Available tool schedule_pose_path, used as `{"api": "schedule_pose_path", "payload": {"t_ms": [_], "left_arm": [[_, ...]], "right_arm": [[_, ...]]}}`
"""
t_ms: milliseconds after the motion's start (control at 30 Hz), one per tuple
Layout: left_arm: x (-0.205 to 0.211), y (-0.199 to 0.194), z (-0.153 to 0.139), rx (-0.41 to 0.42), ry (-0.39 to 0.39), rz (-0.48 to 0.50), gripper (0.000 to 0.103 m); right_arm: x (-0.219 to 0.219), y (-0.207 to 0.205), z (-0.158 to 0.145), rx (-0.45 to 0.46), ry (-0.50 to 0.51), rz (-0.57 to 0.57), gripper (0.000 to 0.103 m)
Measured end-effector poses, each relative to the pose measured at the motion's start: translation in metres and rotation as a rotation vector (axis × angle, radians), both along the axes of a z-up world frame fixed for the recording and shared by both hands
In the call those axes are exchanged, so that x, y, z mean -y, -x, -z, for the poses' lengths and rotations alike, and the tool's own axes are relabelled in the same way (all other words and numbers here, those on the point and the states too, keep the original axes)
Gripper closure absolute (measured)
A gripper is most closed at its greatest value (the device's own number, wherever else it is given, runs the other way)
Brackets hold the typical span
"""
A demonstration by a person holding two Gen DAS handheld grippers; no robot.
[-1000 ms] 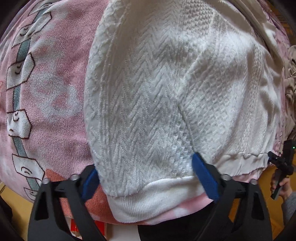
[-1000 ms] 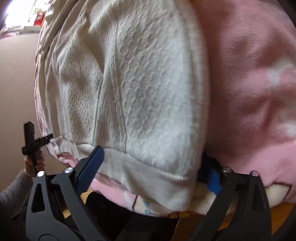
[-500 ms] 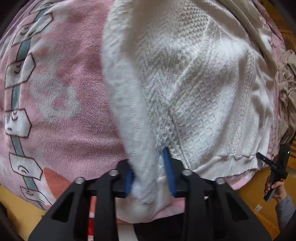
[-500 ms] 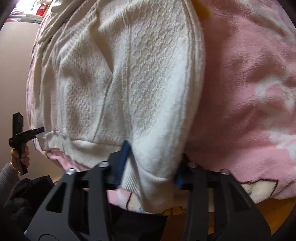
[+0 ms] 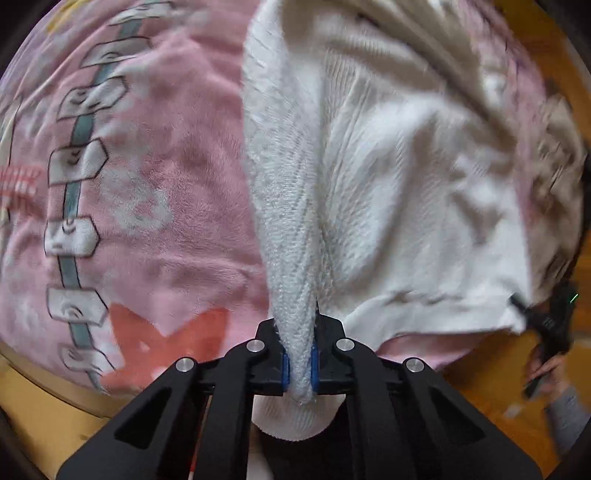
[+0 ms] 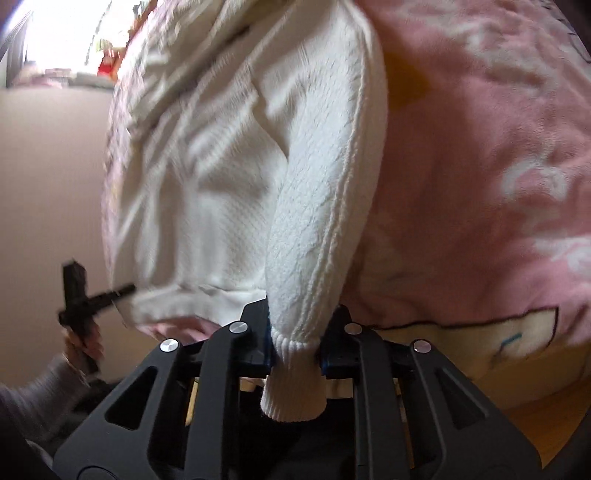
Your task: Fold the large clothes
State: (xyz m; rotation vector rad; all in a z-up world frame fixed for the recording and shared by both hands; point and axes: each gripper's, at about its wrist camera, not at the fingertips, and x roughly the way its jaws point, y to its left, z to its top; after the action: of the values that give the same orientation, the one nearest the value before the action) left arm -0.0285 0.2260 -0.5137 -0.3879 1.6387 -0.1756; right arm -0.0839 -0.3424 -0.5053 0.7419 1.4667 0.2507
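White knit sweater (image 5: 406, 192) lies spread on the pink blanket (image 5: 155, 206), and you have it by both bottom corners. Your left gripper (image 5: 297, 363) is pinched tight on a bunched ridge of the hem; your right gripper (image 6: 295, 354) is clamped on the ribbed edge at the other corner. This looks like the start of a fold: next, lift both corners evenly and carry them forward together, keeping the hem level.

surface: pink fleece blanket (image 5: 177, 206) | floor: wood (image 5: 476, 373) | window (image 6: 62, 33): bright | wall (image 6: 48, 177): beige
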Motion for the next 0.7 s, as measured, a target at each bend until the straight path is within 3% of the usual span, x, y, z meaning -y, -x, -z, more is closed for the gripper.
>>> {"api": "schedule_pose_path", "payload": {"t_ms": [33,200,433,500,567,700], "left_arm": [[-0.005,0.003,-0.005,0.002,0.013,-0.025,0.096],[-0.020,0.016,-0.016,0.008,-0.076,-0.032,0.096],[-0.016,0.033,-0.054,0.052,-0.089,-0.042,0.096],[-0.017,0.035,-0.061,0.061,-0.095,-0.049,0.096],[-0.019,0.034,-0.074,0.077,-0.092,-0.054,0.096],[-0.004,0.004,-0.092,0.128,-0.090,-0.021,0.097]], "right_arm": [[0.001,0.002,-0.004,-0.006,0.011,0.005,0.087],[0.004,0.020,-0.019,-0.013,0.009,0.018,0.088],[0.012,0.031,-0.047,0.012,0.001,0.082,0.089],[0.021,0.035,-0.057,0.024,-0.029,0.122,0.090],[0.030,0.034,-0.066,0.047,-0.120,0.204,0.090],[0.022,0.000,-0.080,0.130,-0.159,0.158,0.090]]}}
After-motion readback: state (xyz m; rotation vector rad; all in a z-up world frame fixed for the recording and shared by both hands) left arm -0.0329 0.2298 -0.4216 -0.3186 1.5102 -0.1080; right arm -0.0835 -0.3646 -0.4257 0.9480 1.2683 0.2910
